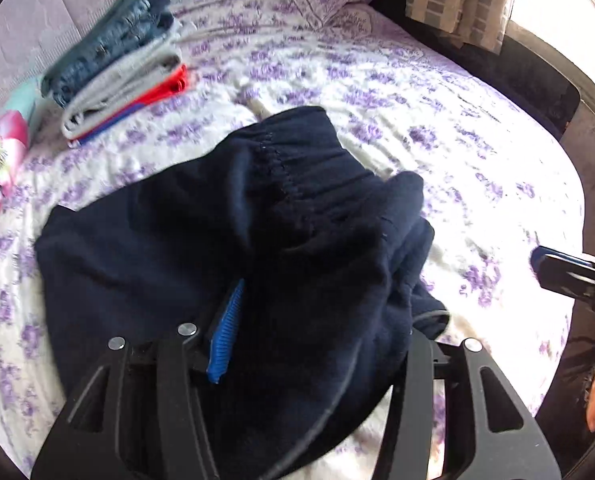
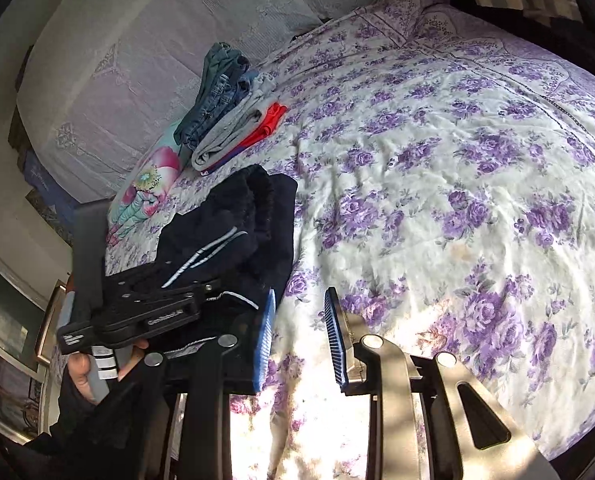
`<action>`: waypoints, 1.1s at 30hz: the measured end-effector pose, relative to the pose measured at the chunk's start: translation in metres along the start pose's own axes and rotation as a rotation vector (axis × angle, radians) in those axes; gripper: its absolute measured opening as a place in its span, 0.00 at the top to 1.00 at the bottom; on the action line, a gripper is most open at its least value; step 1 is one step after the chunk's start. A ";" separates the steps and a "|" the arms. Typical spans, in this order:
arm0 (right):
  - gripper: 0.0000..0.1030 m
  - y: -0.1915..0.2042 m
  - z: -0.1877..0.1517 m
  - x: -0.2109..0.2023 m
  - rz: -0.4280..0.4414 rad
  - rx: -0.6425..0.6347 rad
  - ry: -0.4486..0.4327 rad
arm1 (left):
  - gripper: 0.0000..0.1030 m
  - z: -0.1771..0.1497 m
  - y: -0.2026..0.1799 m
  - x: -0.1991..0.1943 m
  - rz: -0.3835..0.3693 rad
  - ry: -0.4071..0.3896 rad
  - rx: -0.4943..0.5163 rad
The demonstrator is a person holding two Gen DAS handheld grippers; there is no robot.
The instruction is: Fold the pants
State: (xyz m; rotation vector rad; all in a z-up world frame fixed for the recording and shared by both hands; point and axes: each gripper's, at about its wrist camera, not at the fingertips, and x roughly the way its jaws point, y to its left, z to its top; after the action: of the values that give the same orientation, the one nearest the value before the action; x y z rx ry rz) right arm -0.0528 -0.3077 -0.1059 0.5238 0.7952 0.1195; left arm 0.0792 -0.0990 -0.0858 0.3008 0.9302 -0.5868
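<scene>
- Navy pants (image 1: pixel 201 240) lie bunched on the floral bed (image 1: pixel 437 128), near its edge.
- Left gripper (image 1: pixel 313 344): jaws spread (fabric draped between).
- Right gripper (image 2: pixel 303 336): jaws apart, empty.

Bright window glare (upper right), motion blur, dark fisheye-warped corners.

A home bedroom: floral-sheeted bed (image 2: pixel 457 168), folded clothes (image 2: pixel 225 120).

Navy pants (image 1: pixel 201 248), purple-floral bedspread (image 1: pixel 417 120)
</scene>
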 end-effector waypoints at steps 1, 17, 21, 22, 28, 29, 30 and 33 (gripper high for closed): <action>0.69 0.000 0.001 0.002 0.001 0.002 0.000 | 0.51 -0.001 0.003 -0.008 -0.004 -0.001 -0.012; 0.57 0.044 0.055 0.027 0.034 -0.089 0.001 | 0.32 0.026 -0.008 0.005 0.021 0.149 -0.023; 0.57 0.038 0.054 0.014 0.024 -0.068 -0.018 | 0.29 0.037 0.001 0.008 -0.012 0.196 -0.076; 0.57 0.037 0.054 0.010 0.020 -0.066 -0.026 | 0.29 0.039 0.002 0.007 -0.011 0.204 -0.085; 0.57 0.033 0.047 -0.013 0.011 -0.052 -0.068 | 0.29 0.060 -0.005 0.011 0.054 0.334 -0.084; 0.57 0.032 0.045 -0.016 0.010 -0.051 -0.073 | 0.29 0.062 -0.007 0.013 0.063 0.357 -0.085; 0.57 0.033 0.043 -0.018 0.010 -0.050 -0.074 | 0.29 0.064 -0.010 0.016 0.099 0.373 -0.074; 0.57 0.035 0.038 -0.022 0.009 -0.058 -0.074 | 0.30 0.071 -0.023 0.007 0.220 0.372 0.002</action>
State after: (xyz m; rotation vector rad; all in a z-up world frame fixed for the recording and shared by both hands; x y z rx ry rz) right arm -0.0386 -0.2992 -0.0525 0.4741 0.7148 0.1304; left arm 0.1158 -0.1542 -0.0514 0.5187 1.2346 -0.3334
